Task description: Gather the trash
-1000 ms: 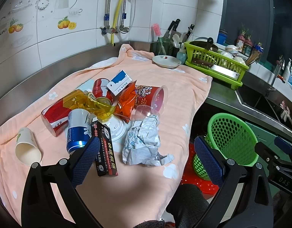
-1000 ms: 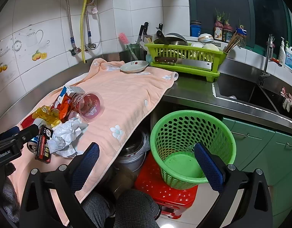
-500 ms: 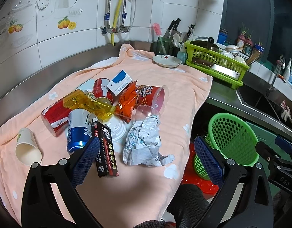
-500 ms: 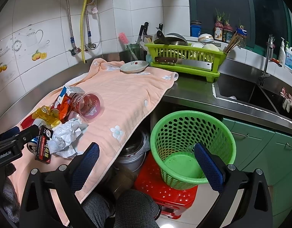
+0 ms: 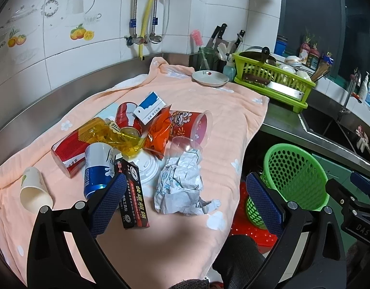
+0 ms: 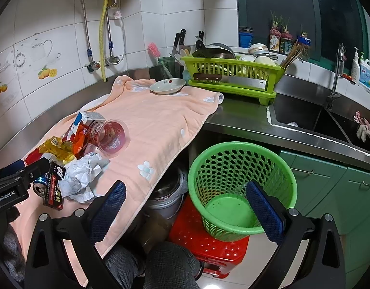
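A heap of trash lies on a peach towel (image 5: 209, 110): crumpled grey paper (image 5: 181, 184), a black box (image 5: 133, 198), a blue-white can (image 5: 97, 168), a red can (image 5: 69, 153), yellow wrapper (image 5: 108, 133), orange wrapper (image 5: 158, 133), a clear red cup (image 5: 193, 126), a blue-white carton (image 5: 150, 107) and a paper cup (image 5: 34, 190). My left gripper (image 5: 185, 201) is open just in front of the crumpled paper. My right gripper (image 6: 185, 204) is open and empty, held low beside the green basket (image 6: 240, 187). The heap also shows in the right wrist view (image 6: 81, 175).
The green basket (image 5: 293, 175) stands on a red stool (image 6: 209, 243) below the counter edge. A white dish (image 5: 210, 78), a green dish rack (image 5: 271, 79) with a cleaver, a knife block and a sink (image 6: 305, 118) lie beyond the towel.
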### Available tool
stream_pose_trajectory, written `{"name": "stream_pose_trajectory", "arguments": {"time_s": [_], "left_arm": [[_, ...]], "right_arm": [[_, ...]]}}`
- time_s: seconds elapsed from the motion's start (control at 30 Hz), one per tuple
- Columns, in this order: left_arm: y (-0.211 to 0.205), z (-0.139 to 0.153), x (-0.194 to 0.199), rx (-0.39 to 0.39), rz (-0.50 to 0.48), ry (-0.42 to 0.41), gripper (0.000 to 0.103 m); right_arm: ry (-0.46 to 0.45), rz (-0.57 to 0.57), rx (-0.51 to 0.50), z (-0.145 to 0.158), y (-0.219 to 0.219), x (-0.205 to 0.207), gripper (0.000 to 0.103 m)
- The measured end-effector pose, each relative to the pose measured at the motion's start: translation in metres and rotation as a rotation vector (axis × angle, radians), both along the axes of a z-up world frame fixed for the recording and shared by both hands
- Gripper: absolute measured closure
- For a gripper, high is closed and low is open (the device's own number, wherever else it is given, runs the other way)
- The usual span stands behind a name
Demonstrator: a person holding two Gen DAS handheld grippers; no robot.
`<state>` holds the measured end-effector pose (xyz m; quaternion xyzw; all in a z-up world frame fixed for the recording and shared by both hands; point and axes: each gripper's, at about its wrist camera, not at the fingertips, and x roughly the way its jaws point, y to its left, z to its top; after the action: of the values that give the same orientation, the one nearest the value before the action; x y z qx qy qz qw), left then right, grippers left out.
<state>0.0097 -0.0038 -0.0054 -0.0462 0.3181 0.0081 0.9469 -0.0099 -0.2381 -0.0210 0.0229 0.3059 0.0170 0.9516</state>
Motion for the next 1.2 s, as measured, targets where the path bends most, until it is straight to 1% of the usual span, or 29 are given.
{"name": "stream_pose_trajectory", "arguments": {"time_s": [0.7,0.97,1.2], "left_arm": [[0.007,0.002,0.004,0.002,0.021,0.008,0.005],[0.019,0.004,0.005,0.001,0.048,0.008,0.005],[0.04,0.009,0.006,0.007,0.108,0.001,0.005]], "right_arm": [[0.004,0.021,0.0,-0.003,0.007,0.004,0.006],[0.0,0.063,0.0,-0.003,0.018,0.006,0.006],[0.003,0.136,0.005,-0.007,0.034,0.01,0.006]]}}
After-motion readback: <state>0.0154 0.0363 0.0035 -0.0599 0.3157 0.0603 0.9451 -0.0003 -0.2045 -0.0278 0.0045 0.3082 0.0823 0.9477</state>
